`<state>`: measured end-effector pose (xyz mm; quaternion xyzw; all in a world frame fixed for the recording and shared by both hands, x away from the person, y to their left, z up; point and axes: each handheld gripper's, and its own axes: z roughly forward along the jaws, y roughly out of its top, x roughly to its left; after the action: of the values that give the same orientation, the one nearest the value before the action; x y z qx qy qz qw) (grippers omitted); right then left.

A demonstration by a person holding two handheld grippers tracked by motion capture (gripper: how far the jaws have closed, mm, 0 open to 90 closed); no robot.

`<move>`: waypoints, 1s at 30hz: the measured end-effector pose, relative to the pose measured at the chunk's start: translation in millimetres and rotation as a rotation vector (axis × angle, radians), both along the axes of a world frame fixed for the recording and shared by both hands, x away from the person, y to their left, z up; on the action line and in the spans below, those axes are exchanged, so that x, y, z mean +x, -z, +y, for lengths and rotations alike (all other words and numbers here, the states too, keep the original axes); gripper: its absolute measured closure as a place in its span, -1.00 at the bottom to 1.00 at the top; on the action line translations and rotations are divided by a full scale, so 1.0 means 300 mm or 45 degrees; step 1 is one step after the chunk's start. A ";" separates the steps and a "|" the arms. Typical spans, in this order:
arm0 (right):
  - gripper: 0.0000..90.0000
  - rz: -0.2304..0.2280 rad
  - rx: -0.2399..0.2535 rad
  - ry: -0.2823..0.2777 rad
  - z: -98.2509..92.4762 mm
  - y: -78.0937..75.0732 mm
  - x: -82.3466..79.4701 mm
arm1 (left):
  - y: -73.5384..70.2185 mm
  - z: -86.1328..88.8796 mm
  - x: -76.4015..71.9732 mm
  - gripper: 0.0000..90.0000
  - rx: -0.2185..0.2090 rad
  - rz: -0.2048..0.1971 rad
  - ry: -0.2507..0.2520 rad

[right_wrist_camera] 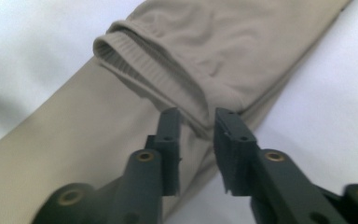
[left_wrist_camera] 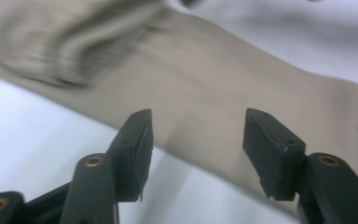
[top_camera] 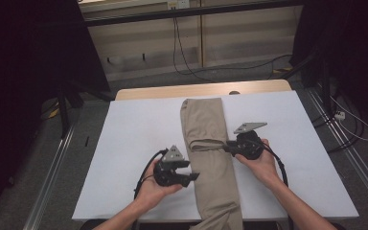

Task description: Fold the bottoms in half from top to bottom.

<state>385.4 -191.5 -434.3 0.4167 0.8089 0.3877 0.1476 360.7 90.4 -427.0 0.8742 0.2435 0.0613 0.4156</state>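
A long, folded beige garment (top_camera: pixel 206 120) lies lengthwise down the middle of the white table (top_camera: pixel 134 129), its near end hanging over the front edge. A folded-over part with a ribbed hem (right_wrist_camera: pixel 130 60) crosses it about halfway. My left gripper (top_camera: pixel 194 170) sits at the garment's left edge; in the left gripper view (left_wrist_camera: pixel 198 128) its jaws stand wide apart above the cloth, holding nothing. My right gripper (top_camera: pixel 226 146) points at the hem from the right. In the right gripper view (right_wrist_camera: pixel 198 121) a narrow gap shows between its jaws, with the fold's edge just at the tips.
White table surface lies bare on both sides of the garment. A wooden strip (top_camera: pixel 172 91) runs along the table's far edge. Cables (top_camera: pixel 182 57) trail on the floor behind, and dark stands (top_camera: pixel 67 100) flank the table.
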 end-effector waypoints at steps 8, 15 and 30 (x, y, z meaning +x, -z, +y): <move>0.32 -0.044 -0.027 0.021 0.035 -0.009 0.089 | 0.022 -0.038 0.187 -0.29 -0.016 -0.069 -0.115; 0.92 -0.035 -0.069 0.035 0.040 0.015 0.138 | 0.020 -0.038 0.250 -0.33 -0.015 -0.139 -0.179; 0.95 -0.021 -0.065 0.007 0.034 0.024 0.133 | 0.067 -0.060 0.314 0.28 0.026 -0.110 -0.139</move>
<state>425.3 -181.5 -441.4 0.4119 0.8160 0.3700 0.1659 454.8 72.4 -447.1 0.8603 0.2722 0.1239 0.4129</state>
